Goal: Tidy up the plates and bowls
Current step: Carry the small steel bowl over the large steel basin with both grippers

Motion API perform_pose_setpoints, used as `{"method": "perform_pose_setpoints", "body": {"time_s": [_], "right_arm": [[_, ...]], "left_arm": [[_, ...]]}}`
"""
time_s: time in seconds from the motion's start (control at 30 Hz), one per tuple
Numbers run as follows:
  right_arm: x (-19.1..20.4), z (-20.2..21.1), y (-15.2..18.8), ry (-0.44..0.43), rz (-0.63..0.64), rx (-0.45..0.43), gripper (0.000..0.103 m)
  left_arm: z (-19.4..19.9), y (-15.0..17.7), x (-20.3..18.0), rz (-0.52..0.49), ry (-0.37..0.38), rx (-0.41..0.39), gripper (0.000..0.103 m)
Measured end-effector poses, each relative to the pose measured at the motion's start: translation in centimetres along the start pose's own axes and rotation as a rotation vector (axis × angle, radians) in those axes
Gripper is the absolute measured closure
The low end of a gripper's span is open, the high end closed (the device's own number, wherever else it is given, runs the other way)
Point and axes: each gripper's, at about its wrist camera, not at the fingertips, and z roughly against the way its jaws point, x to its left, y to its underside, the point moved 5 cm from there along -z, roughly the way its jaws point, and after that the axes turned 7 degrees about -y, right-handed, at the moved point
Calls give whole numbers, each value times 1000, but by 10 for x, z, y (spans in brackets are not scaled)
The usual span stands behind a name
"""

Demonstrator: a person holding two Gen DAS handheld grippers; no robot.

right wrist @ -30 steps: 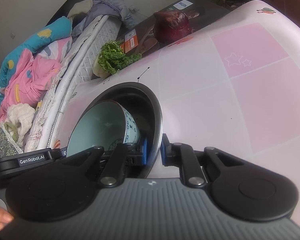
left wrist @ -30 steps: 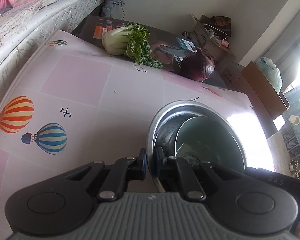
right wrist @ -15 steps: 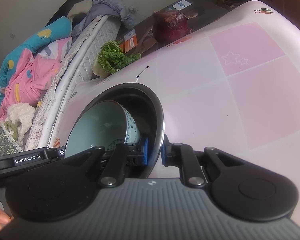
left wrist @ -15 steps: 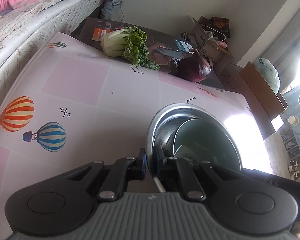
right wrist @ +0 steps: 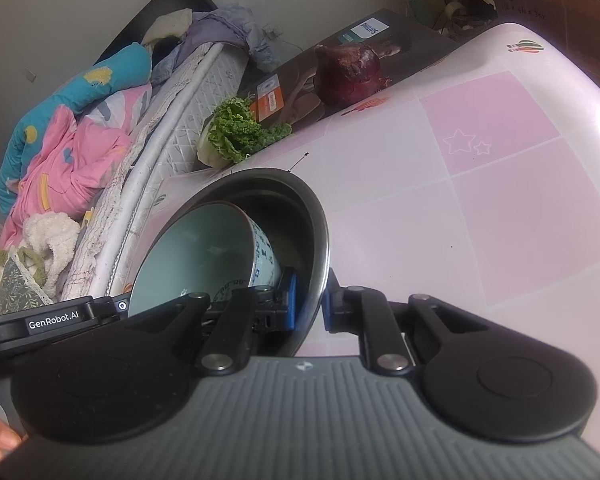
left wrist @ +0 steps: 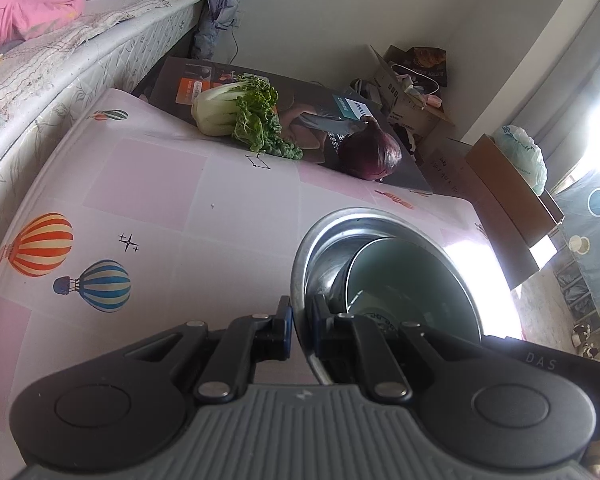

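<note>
Steel mixing bowl [left wrist: 384,228], round and shiny, hangs tilted over the pink balloon-print tablecloth [left wrist: 148,188], its near rim cut off behind both tools. Inside leans a pale-green ceramic bowl [right wrist: 196,256] with blue patterning outside. Left gripper [left wrist: 301,326] and right gripper [right wrist: 309,300] each pinch opposite rims.

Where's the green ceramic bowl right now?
The green ceramic bowl sits tilted inside the steel basin, low in both wrist views. The left claw and right claw each pinch the basin's rim on opposite sides.
</note>
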Motion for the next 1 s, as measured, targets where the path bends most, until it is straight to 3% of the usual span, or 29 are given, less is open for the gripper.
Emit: {"method": "perform_pose_setpoints", "body": {"time_s": [0.3,0.63,1.0], "right_arm": [[24,44,12,-5,7,-1,90],[42,94,72,-12,3,49,89],[35,109,138,5,-9,110,89]], "left_arm": [[45,9,-3,30,21,-2,94],[92,56,4,32,22,26,94],[100,111,23,50,9,101,94]]}}
